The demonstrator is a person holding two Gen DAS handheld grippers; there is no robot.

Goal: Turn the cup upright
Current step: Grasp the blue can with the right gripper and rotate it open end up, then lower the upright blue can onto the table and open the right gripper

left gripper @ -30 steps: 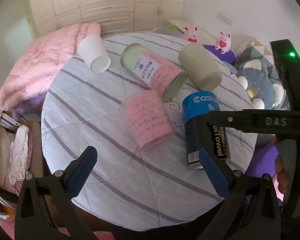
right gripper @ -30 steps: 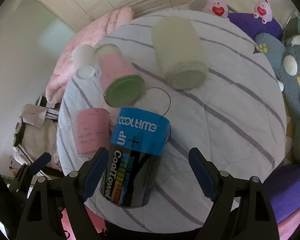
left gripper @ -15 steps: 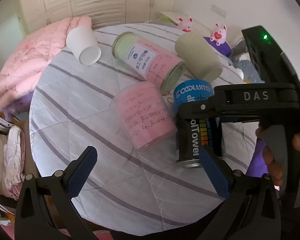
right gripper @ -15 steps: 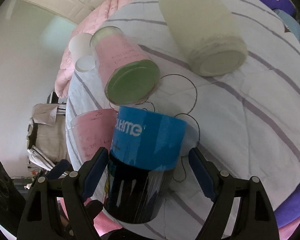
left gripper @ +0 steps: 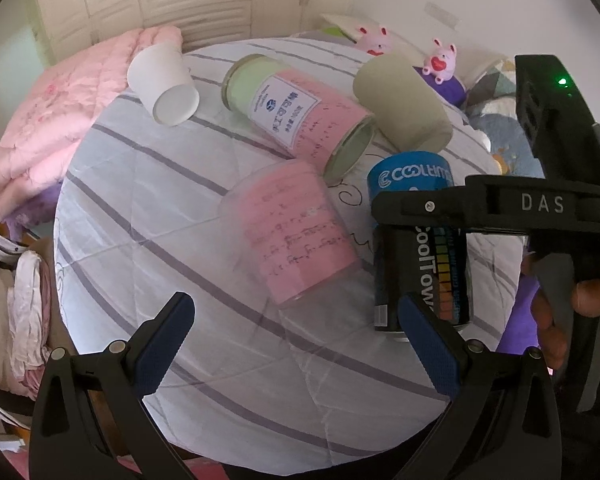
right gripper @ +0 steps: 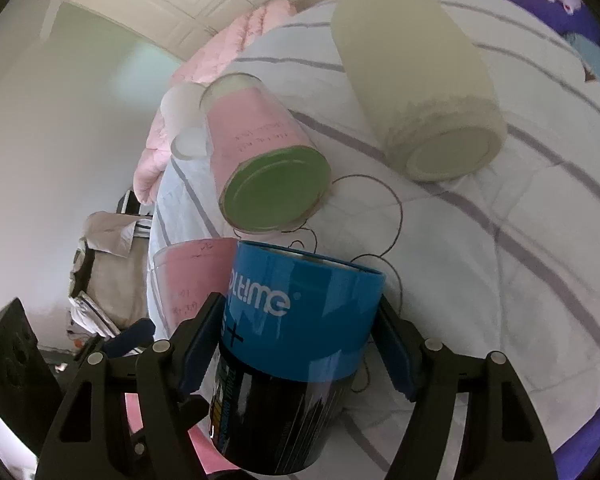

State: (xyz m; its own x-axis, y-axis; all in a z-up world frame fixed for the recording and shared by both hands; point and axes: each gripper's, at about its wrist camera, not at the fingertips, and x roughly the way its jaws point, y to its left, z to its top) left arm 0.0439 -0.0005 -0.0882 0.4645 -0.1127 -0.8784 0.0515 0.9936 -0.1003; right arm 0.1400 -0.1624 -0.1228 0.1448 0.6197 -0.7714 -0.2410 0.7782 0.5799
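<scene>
A blue and black "CoolTime" can-shaped cup (right gripper: 296, 344) lies on its side on the round striped table (left gripper: 148, 208). My right gripper (right gripper: 300, 344) is shut on it, one pad against each side; it also shows in the left wrist view (left gripper: 420, 248) with the right gripper's body across it. My left gripper (left gripper: 296, 340) is open and empty, hovering over the table's near edge, in front of a clear cup with a pink insert (left gripper: 296, 232) that lies on its side.
A pink jar with a green base (left gripper: 296, 112), a beige cup (left gripper: 404, 108) and a white paper cup (left gripper: 164, 84) lie on their sides further back. A pink quilt (left gripper: 60, 112) is at the left, plush toys (left gripper: 440, 60) and cushions behind the table.
My right gripper has moved in around the blue cup and its jaws have closed onto its sides. The left gripper has stayed open and drifted only slightly.
</scene>
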